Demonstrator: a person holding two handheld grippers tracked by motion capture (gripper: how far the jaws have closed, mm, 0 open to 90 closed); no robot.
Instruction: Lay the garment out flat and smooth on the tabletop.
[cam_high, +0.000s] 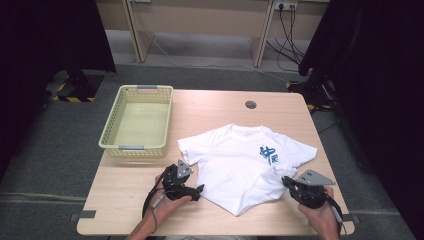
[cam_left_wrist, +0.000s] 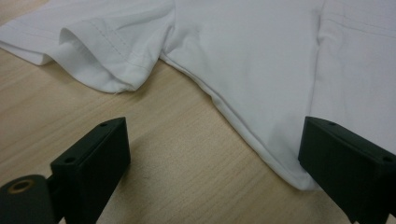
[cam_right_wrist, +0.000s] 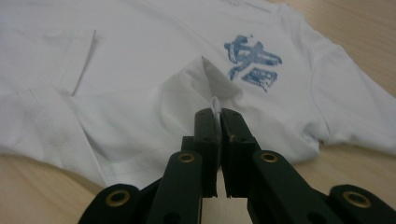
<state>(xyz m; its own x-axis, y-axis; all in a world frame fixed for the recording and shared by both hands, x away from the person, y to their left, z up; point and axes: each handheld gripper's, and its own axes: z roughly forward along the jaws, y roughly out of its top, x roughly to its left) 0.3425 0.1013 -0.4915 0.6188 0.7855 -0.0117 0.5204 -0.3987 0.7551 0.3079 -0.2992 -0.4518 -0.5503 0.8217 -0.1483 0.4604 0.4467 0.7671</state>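
White cotton is spread over the near right part of a pale wooden table: a T-shirt with a blue printed mark on its chest, laid with the collar away from the person and the hem drawn into a point toward the near edge. The right gripper is held at the shirt's near right side, and in the right gripper view its jaws are seen pressed together on a raised fold of the white fabric, which stands up in a small peak just ahead of the tips; the blue mark lies beyond and slightly to the right of that peak. The left gripper is held just beside the shirt's near left edge, below the left sleeve. In the left gripper view its jaws are seen spread wide, bare wood lying between them; the shirt's side seam runs diagonally ahead of them, and the edge of the cloth reaches the right-hand jaw, though contact cannot be judged. The sleeve is seen curled open ahead and to the left of that gripper. A pale yellow perforated basket is set well beyond the left gripper, on the far left of the table, apart from the shirt. A round cable hole is seen in the tabletop beyond the collar. Grey carpet surrounds the table, and cables hang at the far wall.
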